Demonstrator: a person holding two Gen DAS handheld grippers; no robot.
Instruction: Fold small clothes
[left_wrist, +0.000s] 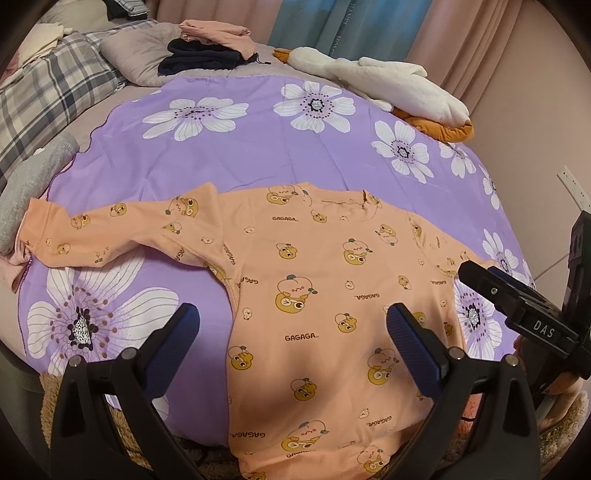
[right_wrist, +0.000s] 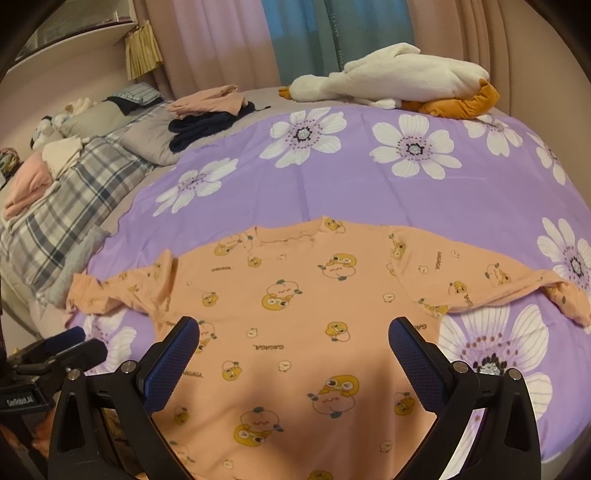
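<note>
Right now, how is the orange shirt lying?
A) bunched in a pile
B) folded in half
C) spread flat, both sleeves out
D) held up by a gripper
C: the shirt lies flat on the purple sheet, one sleeve out to each side, with the left gripper and right gripper both open and holding nothing.

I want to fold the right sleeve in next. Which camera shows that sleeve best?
The right wrist view: the shirt's right sleeve lies stretched out to its cuff on the purple floral sheet. In the left wrist view the right gripper hides most of it, leaving only the shoulder end.
</note>
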